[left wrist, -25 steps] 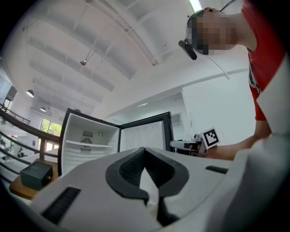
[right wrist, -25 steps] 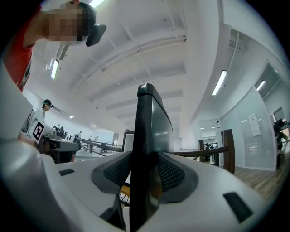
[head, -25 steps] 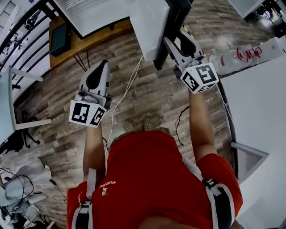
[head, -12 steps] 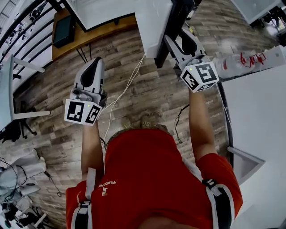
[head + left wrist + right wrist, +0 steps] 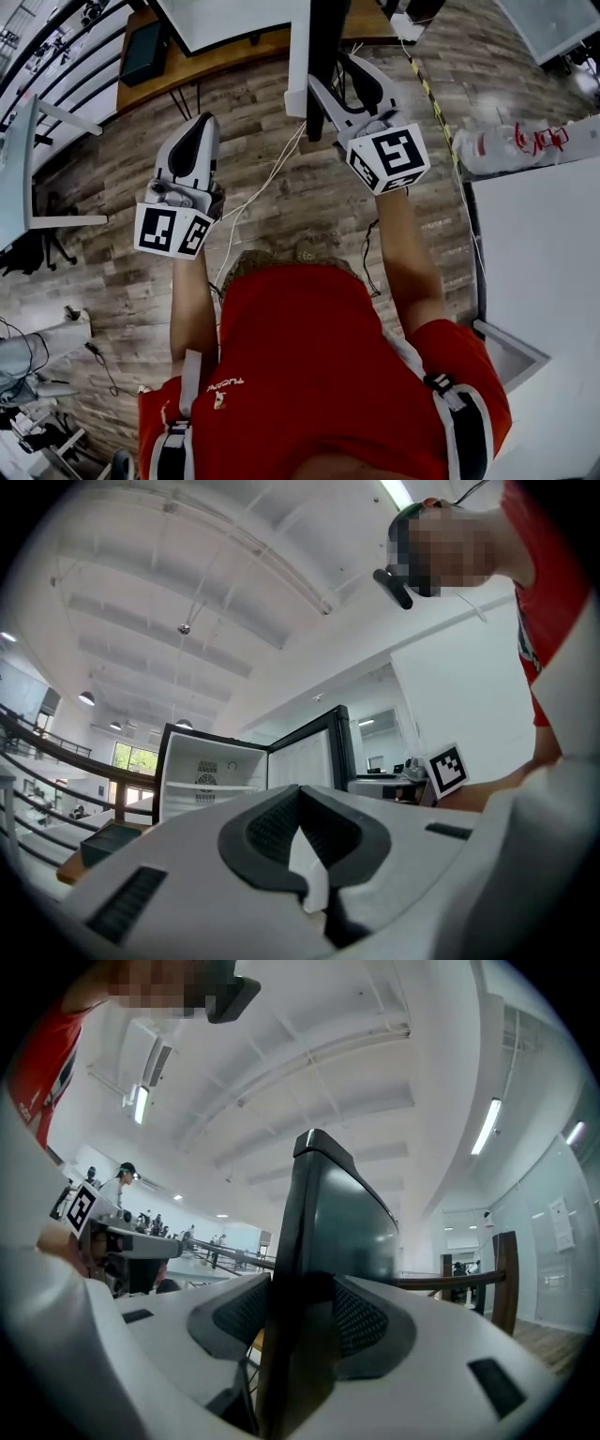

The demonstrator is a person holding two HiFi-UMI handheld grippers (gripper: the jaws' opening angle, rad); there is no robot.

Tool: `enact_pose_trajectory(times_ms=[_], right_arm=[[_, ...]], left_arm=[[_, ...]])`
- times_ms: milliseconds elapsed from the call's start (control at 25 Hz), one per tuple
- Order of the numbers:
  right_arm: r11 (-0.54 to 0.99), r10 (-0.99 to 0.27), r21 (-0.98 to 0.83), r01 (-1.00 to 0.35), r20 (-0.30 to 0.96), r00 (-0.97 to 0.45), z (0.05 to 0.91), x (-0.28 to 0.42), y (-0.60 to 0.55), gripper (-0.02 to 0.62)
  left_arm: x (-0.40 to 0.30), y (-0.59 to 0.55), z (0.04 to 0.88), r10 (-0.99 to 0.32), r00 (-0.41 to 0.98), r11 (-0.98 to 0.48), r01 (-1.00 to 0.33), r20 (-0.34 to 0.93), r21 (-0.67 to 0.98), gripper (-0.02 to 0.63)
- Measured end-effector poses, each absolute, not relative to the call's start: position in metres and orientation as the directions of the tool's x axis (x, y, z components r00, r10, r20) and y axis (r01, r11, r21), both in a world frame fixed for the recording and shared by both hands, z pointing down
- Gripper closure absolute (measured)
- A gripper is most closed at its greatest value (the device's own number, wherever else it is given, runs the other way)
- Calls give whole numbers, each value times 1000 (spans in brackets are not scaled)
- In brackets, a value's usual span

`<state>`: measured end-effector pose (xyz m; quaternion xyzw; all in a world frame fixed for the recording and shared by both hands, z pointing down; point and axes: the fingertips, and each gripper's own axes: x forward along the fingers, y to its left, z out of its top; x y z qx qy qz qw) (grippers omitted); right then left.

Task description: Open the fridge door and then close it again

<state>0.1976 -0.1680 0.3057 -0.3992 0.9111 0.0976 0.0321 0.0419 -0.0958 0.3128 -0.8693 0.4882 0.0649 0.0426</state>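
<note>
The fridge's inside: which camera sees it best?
The left gripper view: the open fridge faces it, white inside and shelves showing. The head view, from above, catches only a white strip of it and the door's edge. The right gripper view shows just the dark door.

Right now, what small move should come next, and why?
Probably swing the fridge door toward the fridge to shut it: the fridge stands open, and the door's edge sits between the right gripper's opening jaws. The left gripper is shut, empty.
</note>
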Motion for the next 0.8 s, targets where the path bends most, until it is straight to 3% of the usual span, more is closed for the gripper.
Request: enact_pose_trajectory(times_ms=[800], right_arm=[[735,-632,176,-655,-172,-755,302,67,-193,357]], left_arm=[[-27,-166,302,-855,471,-474,-880,-216,-44,597]])
